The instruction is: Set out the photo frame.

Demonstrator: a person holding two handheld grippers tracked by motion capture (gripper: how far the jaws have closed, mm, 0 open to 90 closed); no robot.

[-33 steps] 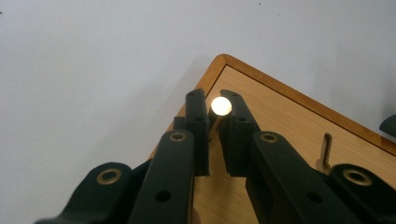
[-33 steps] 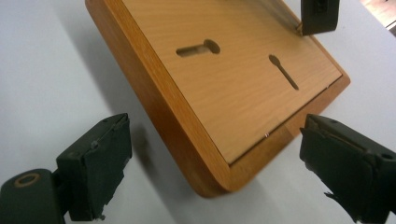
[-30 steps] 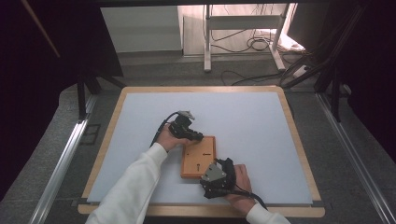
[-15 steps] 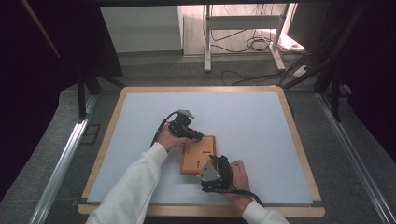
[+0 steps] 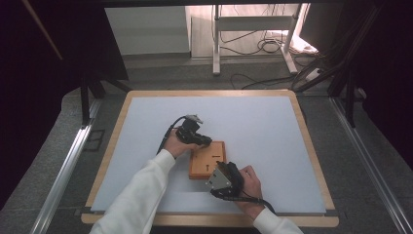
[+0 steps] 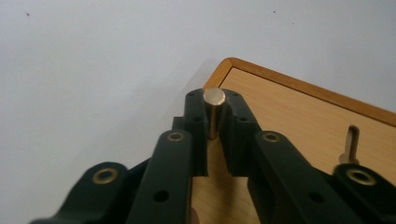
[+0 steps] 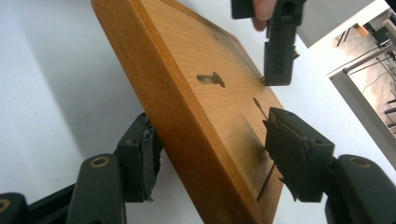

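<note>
A flat wooden board [image 5: 207, 158] with keyhole slots lies on the white mat. My left gripper [image 5: 203, 141] hangs over the board's far left corner [image 6: 299, 121], shut on a short brass pin [image 6: 214, 109] that stands upright between the pads. The same gripper appears farther off as the left gripper [image 7: 279, 70]. My right gripper [image 5: 221, 169] is at the board's near edge. It is open, and its jaws straddle the board [image 7: 201, 107], one beside the edge and one over the top face. Its fingertips [image 7: 289, 149] look apart from the wood.
A second small metal pin [image 6: 348, 147] sits in a slot on the board. A keyhole slot [image 7: 211, 79] lies ahead of the right jaws. The table's wooden rim [image 5: 209, 219] frames the white mat [image 5: 263, 126]. Cables and a stand's legs [image 5: 253, 44] are on the floor beyond.
The right gripper has edged forward so that its jaws now straddle the board's near edge. The left gripper has hardly moved and keeps the pin.
</note>
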